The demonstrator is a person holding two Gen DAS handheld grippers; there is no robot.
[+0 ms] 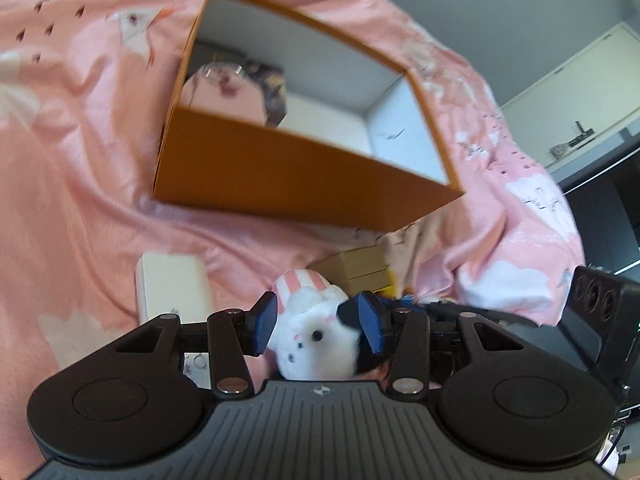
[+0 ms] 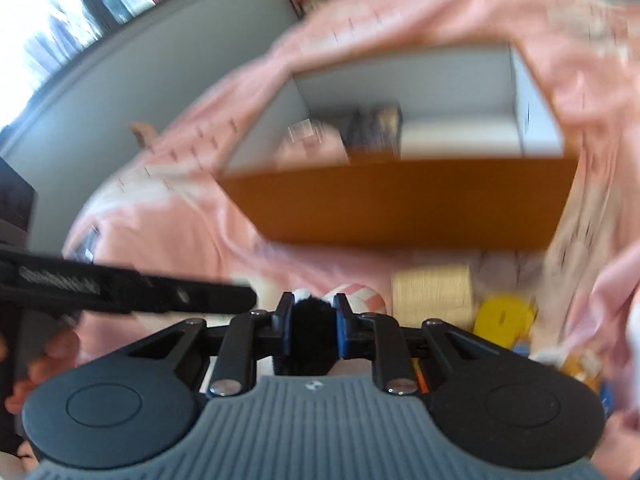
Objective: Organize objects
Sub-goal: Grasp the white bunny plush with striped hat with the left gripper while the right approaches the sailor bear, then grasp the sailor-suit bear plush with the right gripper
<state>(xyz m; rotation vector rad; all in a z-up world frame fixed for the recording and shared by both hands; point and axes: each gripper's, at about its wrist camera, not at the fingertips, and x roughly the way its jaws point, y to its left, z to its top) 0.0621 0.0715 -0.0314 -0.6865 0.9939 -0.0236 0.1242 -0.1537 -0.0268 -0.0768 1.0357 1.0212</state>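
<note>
Fingers of both grippers pinch the same white-and-black plush toy with a pink striped cap: the left gripper clamps its head at lower centre, while the right gripper squeezes a black furry part. Ahead sits the open orange cardboard box with a white interior on the pink printed bed sheet, already holding a pink round item. With two grips on one soft toy, uneven pulling could stretch it or slip it free short of the box wall.
</note>
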